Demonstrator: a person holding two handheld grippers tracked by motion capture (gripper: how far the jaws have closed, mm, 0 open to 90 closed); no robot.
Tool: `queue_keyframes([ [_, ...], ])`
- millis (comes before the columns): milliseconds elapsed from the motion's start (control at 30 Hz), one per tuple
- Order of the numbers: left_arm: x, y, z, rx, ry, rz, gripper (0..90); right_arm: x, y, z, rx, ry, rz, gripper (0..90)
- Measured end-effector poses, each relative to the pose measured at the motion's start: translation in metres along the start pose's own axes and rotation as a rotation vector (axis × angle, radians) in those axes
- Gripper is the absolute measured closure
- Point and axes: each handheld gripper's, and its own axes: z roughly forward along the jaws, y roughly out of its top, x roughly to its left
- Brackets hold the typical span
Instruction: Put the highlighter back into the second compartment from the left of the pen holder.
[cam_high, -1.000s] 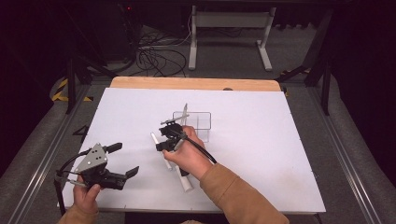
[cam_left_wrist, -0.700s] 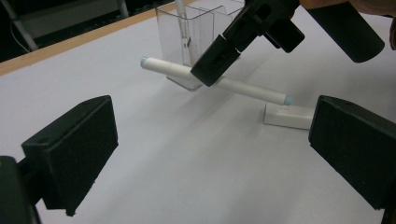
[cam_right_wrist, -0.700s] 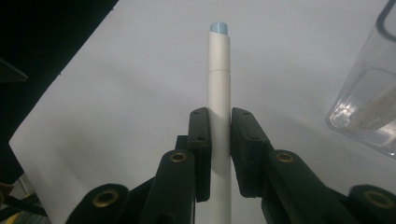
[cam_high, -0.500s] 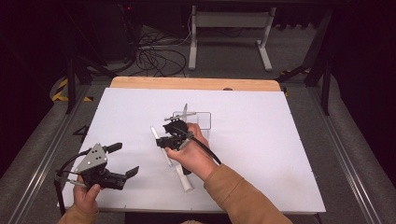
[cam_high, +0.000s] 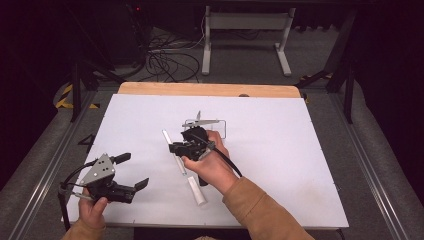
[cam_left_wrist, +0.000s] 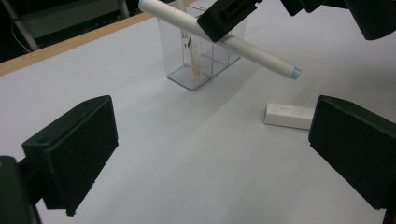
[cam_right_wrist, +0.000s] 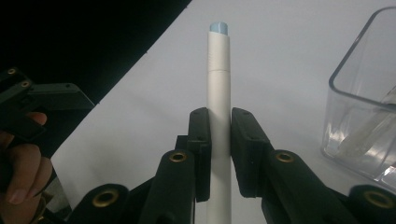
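Pen (cam_right_wrist: 218, 93) is sitting clamped mid-barrel in my right tool (cam_right_wrist: 219, 140), lifted off the tabletop (cam_high: 280, 150) just beside the clear organizer (cam_high: 210, 126). It is looking light, stiff and smooth, so I am gripping near its middle to stop it pivoting. My left tool (cam_high: 131, 170) is hanging open, holding nothing.

No text, label, brand, number or sign can be read; the faint marking on the white eraser (cam_left_wrist: 288, 115) is too blurred to make out
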Motion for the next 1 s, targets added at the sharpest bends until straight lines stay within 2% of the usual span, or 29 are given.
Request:
queue_keyframes([
  [200,0.0,0.0,0.0,0.001,0.001,0.0,2.1,-0.003,0.002,-0.011,-0.08,0.021,-0.031,78.7],
  [400,0.0,0.0,0.0,-0.002,0.005,-0.005,2.1,-0.007,0.003,-0.025,-0.149,0.04,-0.043,78.7],
  [600,-0.001,0.0,0.0,-0.001,0.01,0.002,2.1,-0.013,0.006,-0.036,-0.202,0.04,-0.045,78.7],
  [1000,0.0,0.0,0.0,-0.001,0.006,0.0,2.2,-0.029,0.011,-0.045,-0.304,0.02,-0.047,78.7],
])
